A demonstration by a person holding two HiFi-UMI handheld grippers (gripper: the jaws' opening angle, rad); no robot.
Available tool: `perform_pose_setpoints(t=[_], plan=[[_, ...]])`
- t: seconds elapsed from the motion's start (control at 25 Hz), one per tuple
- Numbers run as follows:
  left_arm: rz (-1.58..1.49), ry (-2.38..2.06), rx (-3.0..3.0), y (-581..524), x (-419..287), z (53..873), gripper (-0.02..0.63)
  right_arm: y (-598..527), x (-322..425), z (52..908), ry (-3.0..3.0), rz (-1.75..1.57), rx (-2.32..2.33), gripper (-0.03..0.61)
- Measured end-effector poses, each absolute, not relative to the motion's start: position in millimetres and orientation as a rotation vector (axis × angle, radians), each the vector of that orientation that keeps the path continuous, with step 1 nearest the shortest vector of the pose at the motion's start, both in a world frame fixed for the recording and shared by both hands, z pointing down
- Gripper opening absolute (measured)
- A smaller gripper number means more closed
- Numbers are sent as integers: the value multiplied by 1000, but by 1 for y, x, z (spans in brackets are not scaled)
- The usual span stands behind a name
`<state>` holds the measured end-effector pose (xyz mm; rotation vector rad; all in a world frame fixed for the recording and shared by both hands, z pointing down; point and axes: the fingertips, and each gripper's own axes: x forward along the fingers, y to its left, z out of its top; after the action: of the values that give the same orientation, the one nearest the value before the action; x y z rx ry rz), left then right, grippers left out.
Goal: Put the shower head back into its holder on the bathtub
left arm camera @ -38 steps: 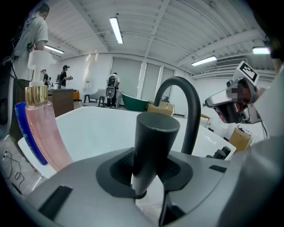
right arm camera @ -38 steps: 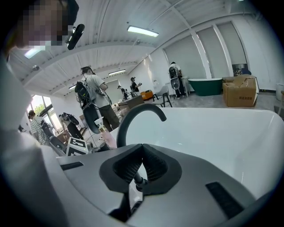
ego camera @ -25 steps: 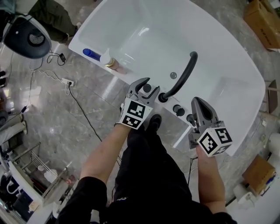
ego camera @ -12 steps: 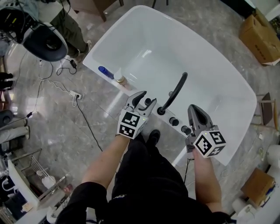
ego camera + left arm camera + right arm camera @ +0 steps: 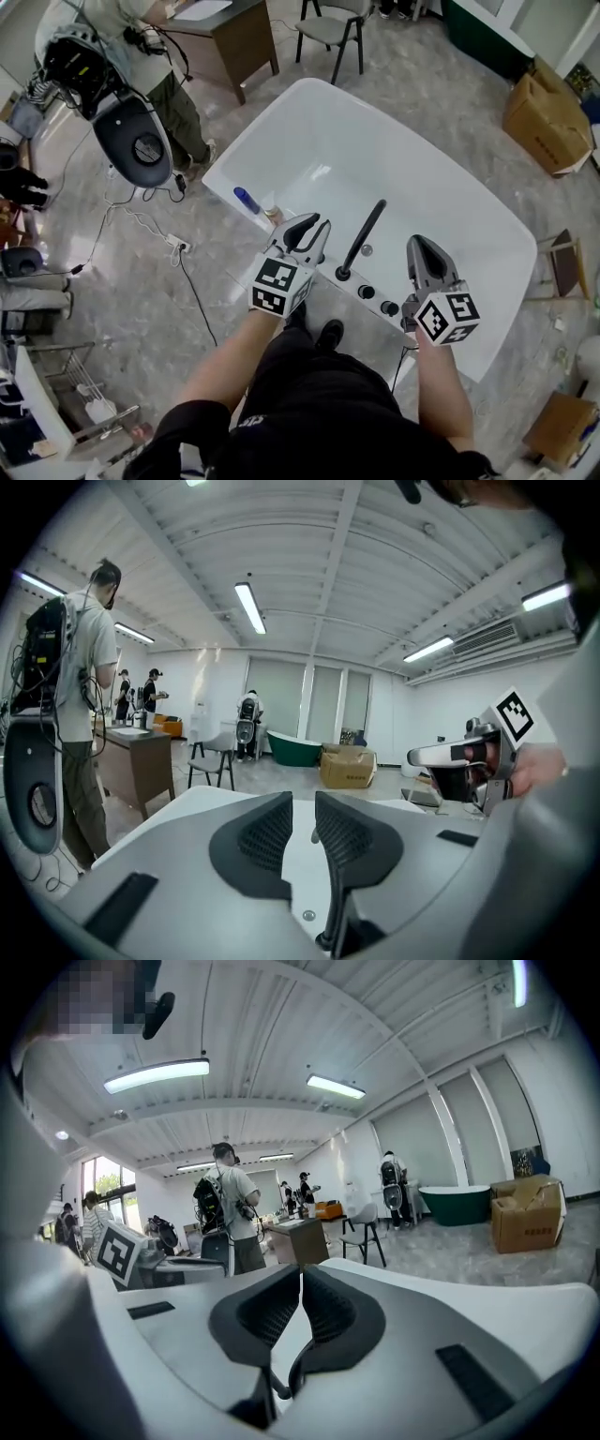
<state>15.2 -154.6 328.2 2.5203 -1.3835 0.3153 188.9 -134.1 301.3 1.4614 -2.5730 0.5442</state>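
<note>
Head view: the shower head (image 5: 364, 236) stands in its holder on the bathtub (image 5: 258, 131) rim, below and between my left gripper (image 5: 314, 225) and right gripper (image 5: 419, 242). I judge the job done.

Left gripper view: jaws slightly apart, just been closing, empty.

Right gripper view: jaws practically together, just easing open, empty.

No legible writing.

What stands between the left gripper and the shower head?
Nothing visible. The shower head seems already seated in its holder on the tub rim. The left gripper, whose jaws have just been closing on nothing, hangs just left of it, with open air between.
</note>
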Motion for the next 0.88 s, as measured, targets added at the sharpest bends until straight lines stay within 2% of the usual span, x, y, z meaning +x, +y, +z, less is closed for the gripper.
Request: perform_pose_setpoints(t=[0.44,0.88], plan=[[279,-1462,2572,-142,25,235,68,-123,209,238,-2699,422,1422,14],[203,-1497,2608,-152,3,181,31,-127,204,190,-2729,282,1430,12]])
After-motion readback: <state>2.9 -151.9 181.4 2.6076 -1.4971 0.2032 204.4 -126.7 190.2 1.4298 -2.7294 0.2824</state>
